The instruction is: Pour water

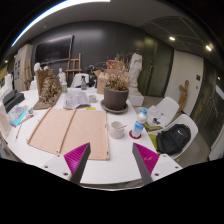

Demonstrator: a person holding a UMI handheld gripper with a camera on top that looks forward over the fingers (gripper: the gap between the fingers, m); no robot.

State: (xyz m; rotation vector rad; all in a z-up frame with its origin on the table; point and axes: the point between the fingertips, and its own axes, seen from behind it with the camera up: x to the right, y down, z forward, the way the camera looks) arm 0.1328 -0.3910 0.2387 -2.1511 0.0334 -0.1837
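Observation:
A small water bottle (140, 121) with a blue cap and label stands on the white table (108, 160), beyond my right finger. Just left of it sits a white cup (118, 129). My gripper (112, 160) hovers over the near part of the table, well short of both. Its fingers stand wide apart with the magenta pads (146, 158) facing each other and only bare tabletop between them.
Two tan mats (70, 129) lie on the table ahead of my left finger. A potted plant (116, 91) stands mid-table, with boxes and clutter (76, 97) behind. A white chair (178, 135) holding a dark bag is at the right.

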